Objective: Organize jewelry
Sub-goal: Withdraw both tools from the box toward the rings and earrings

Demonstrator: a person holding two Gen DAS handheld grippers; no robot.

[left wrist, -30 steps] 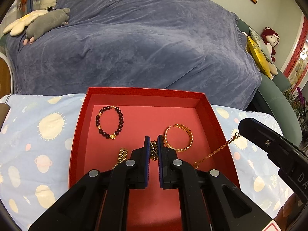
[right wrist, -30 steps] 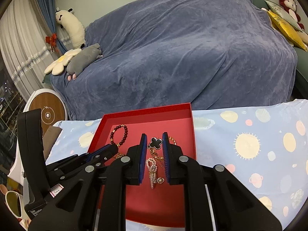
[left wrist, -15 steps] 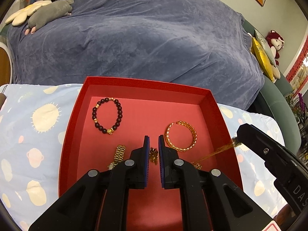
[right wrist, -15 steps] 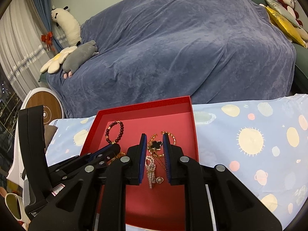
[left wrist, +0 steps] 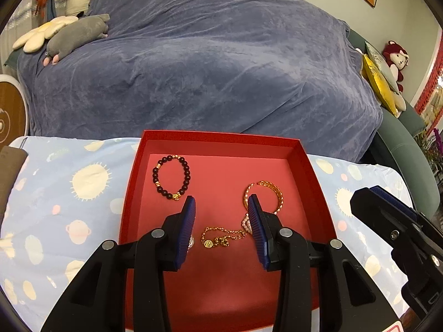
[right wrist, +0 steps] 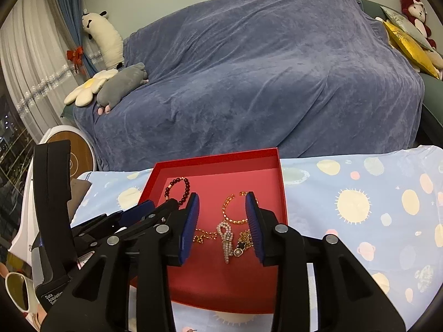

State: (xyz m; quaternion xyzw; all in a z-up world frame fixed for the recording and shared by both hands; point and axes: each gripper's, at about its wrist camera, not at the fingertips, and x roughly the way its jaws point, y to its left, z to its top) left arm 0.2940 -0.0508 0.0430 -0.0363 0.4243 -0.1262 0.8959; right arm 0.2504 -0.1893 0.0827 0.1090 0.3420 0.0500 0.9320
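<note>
1. Biggest risk from what I can see: the gold chain [left wrist: 221, 233] and the pearl piece [right wrist: 225, 238] lie in one heap with a small black clover charm [right wrist: 241, 244]. Grab any one of them and the others probably come along, or the chain knots up.
2. Second worry: both tongs hang over the same near corner of the red tray [left wrist: 221, 141]. The left tongs [left wrist: 221, 207] and right tongs [right wrist: 222, 202] sit close side by side, so they could bump if both go down at once.
3. The tray looks light and sits on a slippery-looking printed cloth [right wrist: 360, 207] over the table, so a snagged chain might drag it.
4. State of the tongs: both are apart and opening right now, nothing clamped. The chain lies on the tray floor below the left pair's gap, and the pearl heap below the right pair's gap, neither touched.
5. The rest is fine: the bead bracelet [left wrist: 171, 177] lies alone at the far left of the tray, and the gold bangle [left wrist: 264, 196] at the right, just beyond the heap.
</note>
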